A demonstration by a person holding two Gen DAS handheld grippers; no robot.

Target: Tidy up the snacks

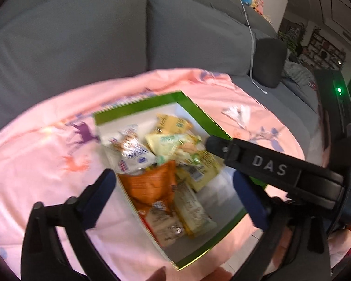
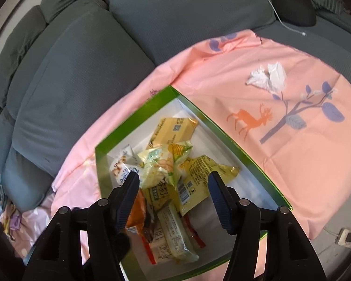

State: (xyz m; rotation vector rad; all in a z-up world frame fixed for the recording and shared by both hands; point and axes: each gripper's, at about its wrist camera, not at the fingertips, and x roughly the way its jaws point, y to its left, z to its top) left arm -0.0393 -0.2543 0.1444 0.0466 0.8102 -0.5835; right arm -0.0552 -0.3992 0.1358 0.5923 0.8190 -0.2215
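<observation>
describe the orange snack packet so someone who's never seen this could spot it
On the pink cloth lies a green-rimmed box of snacks. The orange packet lies in the pile near the left wall; it is the only orange wrapper among yellow and white ones.

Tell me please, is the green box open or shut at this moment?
Open. The green box has no lid on it, and the snack packets piled on its white floor show plainly from above.

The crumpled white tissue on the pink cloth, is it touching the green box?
Apart. The right wrist view shows the crumpled white tissue lying away from the green-rimmed box, with bare pink cloth between them.
</observation>
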